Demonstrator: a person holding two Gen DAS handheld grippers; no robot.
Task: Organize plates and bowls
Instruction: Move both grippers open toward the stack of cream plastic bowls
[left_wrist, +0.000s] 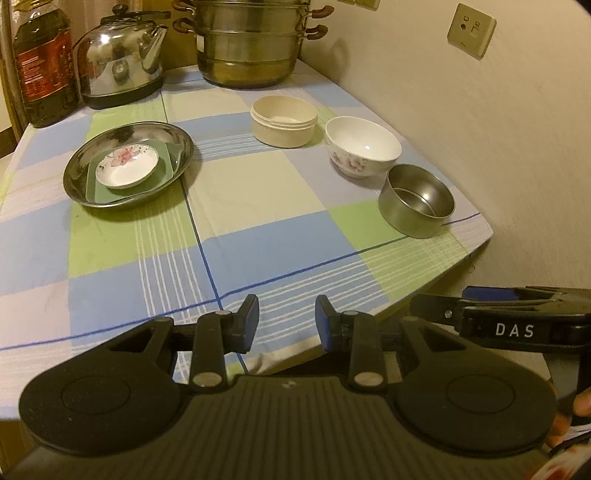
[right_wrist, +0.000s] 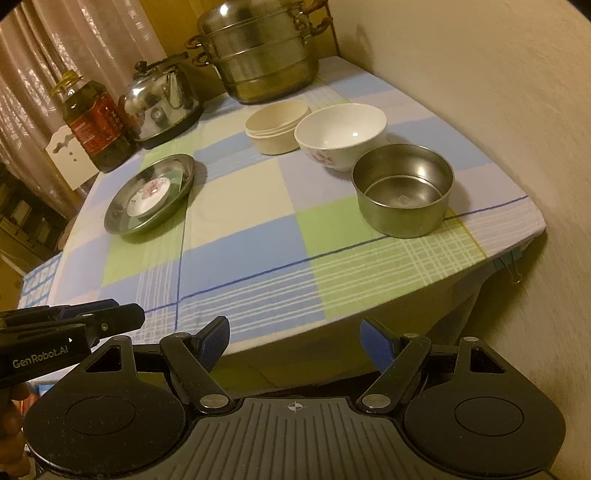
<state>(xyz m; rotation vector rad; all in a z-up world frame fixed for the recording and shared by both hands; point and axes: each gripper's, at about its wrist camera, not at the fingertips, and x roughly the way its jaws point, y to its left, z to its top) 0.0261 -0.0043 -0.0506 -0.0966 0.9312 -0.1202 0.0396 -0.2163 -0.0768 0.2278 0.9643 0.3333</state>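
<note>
A steel plate (left_wrist: 77, 173) on the left holds a green square dish (left_wrist: 164, 173) with a small white floral saucer (left_wrist: 125, 168) on it; the stack also shows in the right wrist view (right_wrist: 122, 218). On the right stand a cream round bowl (left_wrist: 282, 127), a white floral bowl (left_wrist: 360, 147) and a steel bowl (left_wrist: 417, 201), in a row by the wall. In the right wrist view they are the cream bowl (right_wrist: 275, 129), white bowl (right_wrist: 340, 136) and steel bowl (right_wrist: 402, 188). My left gripper (left_wrist: 287, 319) is open and empty over the table's near edge. My right gripper (right_wrist: 295, 341) is open and empty, short of the table.
A checked cloth covers the table (left_wrist: 258, 236). At the back stand an oil bottle (left_wrist: 44, 66), a steel kettle (left_wrist: 122, 62) and a stacked steamer pot (left_wrist: 251, 44). A wall (left_wrist: 498, 147) runs along the right side. The right gripper's body (left_wrist: 517, 325) is beside my left one.
</note>
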